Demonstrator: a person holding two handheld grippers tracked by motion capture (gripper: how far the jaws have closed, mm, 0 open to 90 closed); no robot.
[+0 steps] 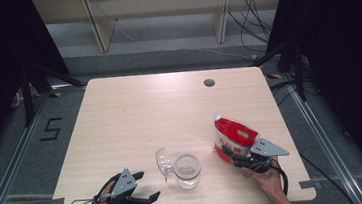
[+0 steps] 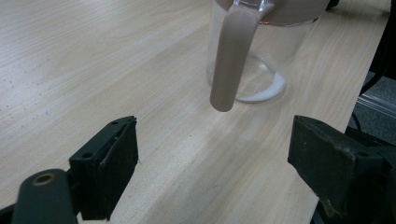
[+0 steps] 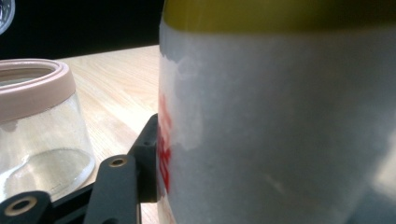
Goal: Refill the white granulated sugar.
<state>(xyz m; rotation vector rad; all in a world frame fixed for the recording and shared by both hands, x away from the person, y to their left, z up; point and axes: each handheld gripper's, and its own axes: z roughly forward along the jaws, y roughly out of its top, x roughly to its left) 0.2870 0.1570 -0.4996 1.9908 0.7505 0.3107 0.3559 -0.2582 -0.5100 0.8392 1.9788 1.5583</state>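
Spanning the scene: pale wooden worktop [image 1: 135, 116]. Red-and-white pouch [image 1: 232, 137], near the right front edge, tilted; right gripper [image 1: 239, 157] fingers pressed against its lower part, halfway closed. Clear glass jar [image 1: 187, 170], front centre, lid hinged open. Left gripper [image 1: 145, 198], front left, fingers spread wide, holding nothing.

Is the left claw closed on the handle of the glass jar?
No, the left claw stands open, with the jar's handle apart beyond its black jaws.
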